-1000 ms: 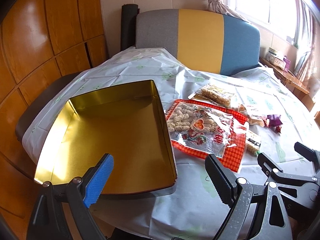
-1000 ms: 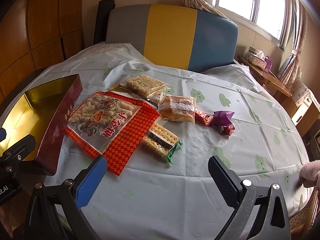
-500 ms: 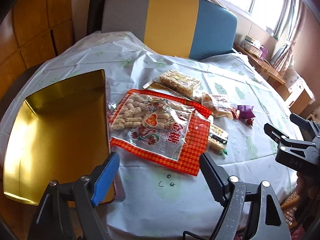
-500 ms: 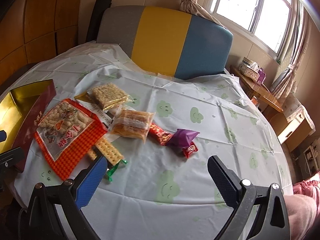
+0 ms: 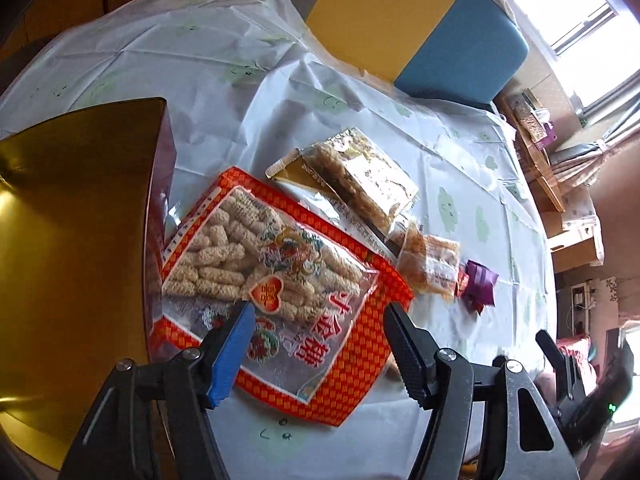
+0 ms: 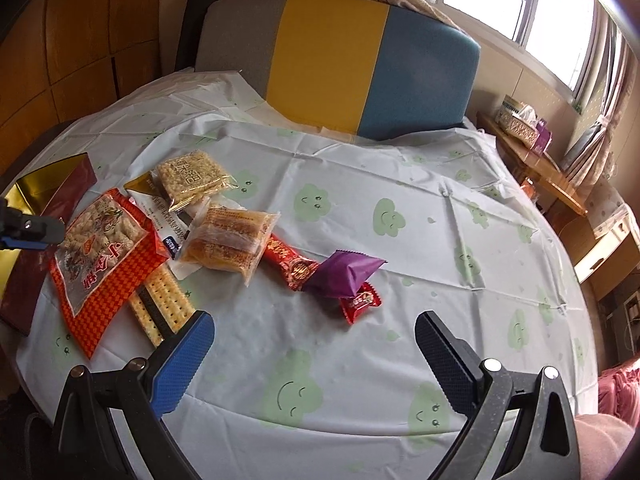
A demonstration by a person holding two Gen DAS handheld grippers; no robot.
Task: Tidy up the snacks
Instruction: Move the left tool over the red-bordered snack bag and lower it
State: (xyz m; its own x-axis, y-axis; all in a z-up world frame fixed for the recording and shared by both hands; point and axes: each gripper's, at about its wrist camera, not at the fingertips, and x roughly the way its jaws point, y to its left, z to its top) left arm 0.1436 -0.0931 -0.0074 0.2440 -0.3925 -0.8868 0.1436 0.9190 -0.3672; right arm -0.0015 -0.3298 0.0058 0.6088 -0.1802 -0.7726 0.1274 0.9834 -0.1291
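Observation:
A gold tin box [image 5: 72,240] with dark red sides lies open at the table's left; it also shows in the right wrist view [image 6: 44,192]. Beside it lies a big red bag of puffed sticks [image 5: 276,280] [image 6: 100,256]. My left gripper [image 5: 320,344] is open and empty, hovering just above that bag's near end. Further right lie a rice cake pack [image 5: 368,176] [image 6: 192,176], an orange pastry pack [image 6: 230,240], crackers [image 6: 160,308], a red candy bar [image 6: 290,266] and a purple packet [image 6: 344,274]. My right gripper [image 6: 314,350] is open and empty, near the purple packet.
The round table [image 6: 400,240] wears a pale cloth with green smiley clouds. A grey, yellow and blue sofa back [image 6: 340,60] stands behind it. A wooden side table [image 6: 532,160] with boxes is at the right under the window.
My left gripper has swung right from over the tin and dropped close over the red bag. My right gripper has shifted right, then moved in toward the small candies.

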